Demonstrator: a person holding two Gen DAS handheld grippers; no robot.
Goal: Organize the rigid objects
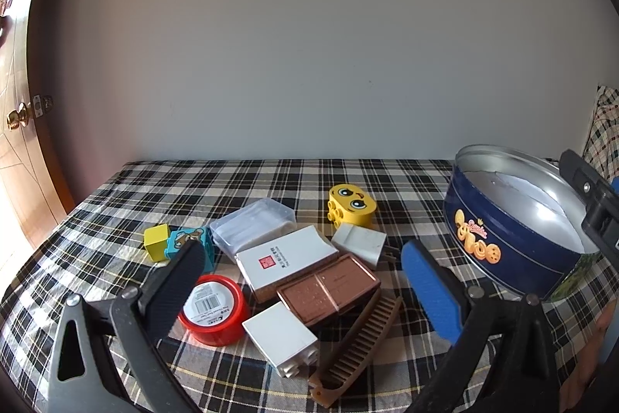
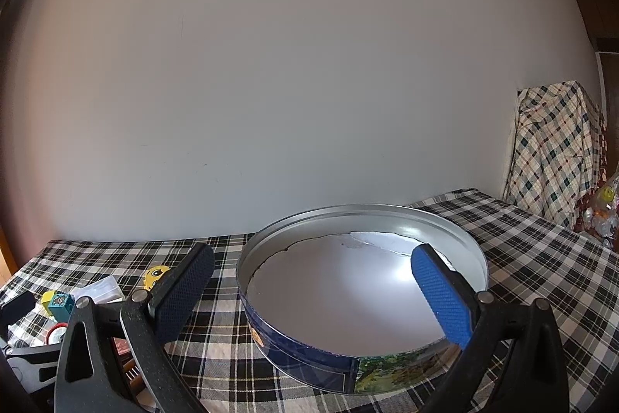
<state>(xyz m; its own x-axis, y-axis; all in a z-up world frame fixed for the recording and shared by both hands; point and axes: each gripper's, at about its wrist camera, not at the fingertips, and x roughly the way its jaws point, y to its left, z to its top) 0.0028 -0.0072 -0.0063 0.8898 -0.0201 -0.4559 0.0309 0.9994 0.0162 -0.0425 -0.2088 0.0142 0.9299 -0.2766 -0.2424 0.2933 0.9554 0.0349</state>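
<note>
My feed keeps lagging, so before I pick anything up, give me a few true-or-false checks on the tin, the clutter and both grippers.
1. The tin holds no objects. True.
2. The left gripper is shut on the tape roll. False: it is open and holds nothing.
3. The comb lies on the cloth beside the brown case. True.
4. The yellow face brick sits inside the tin. False: it is on the cloth, left of the tin.
5. The right gripper is open. True.
</note>
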